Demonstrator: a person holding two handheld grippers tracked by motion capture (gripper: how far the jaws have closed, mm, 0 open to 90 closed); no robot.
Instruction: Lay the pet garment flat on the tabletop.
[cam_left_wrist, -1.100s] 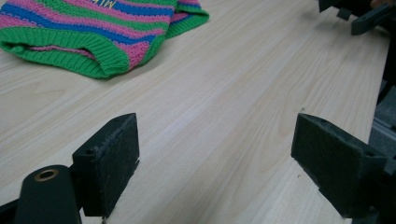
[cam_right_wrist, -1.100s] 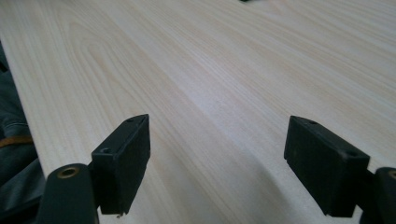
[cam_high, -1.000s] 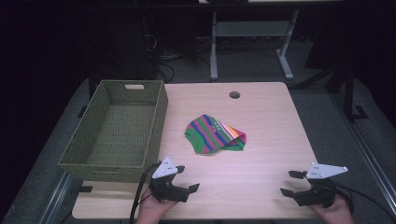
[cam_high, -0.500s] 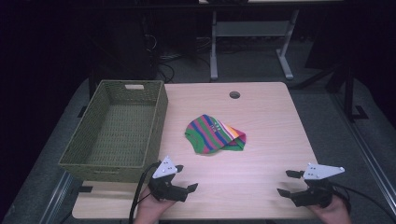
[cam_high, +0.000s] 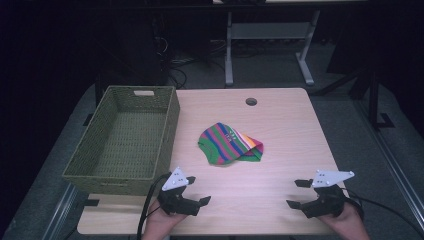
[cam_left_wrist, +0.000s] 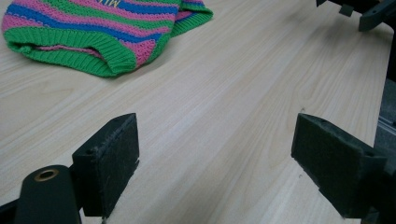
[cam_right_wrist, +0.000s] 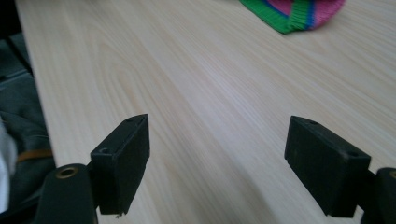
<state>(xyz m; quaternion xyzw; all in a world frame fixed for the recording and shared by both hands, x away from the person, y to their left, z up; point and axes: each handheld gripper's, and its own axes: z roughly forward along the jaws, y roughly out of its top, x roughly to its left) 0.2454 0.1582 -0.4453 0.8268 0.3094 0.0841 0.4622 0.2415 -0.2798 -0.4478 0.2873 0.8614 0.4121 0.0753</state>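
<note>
A knitted garment (cam_high: 230, 144) striped in green, pink and blue lies crumpled at the middle of the light wooden table (cam_high: 285, 120). My left gripper (cam_high: 198, 190) is open near the front edge, below and left of the garment, with nothing between its pads. My right gripper (cam_high: 295, 193) is open at the front right and points left across the table. In the left gripper view the open left gripper (cam_left_wrist: 224, 158) hovers over bare wood, with the garment (cam_left_wrist: 93, 32) farther ahead at the upper left. In the right gripper view the open right gripper (cam_right_wrist: 233, 163) is above bare wood, and the garment's edge (cam_right_wrist: 299, 11) lies at the top.
A green woven basket (cam_high: 118, 172) stands empty along the table's left side, just behind the left gripper. A round cable hole (cam_high: 251, 101) sits near the far edge. Desk legs (cam_high: 229, 50) and cables stand on the dark floor beyond. The right gripper's jaws (cam_left_wrist: 369, 11) appear in the left gripper view's top right corner.
My right gripper has shifted slightly to the left along the front edge. The left gripper and the garment have stayed where they were.
</note>
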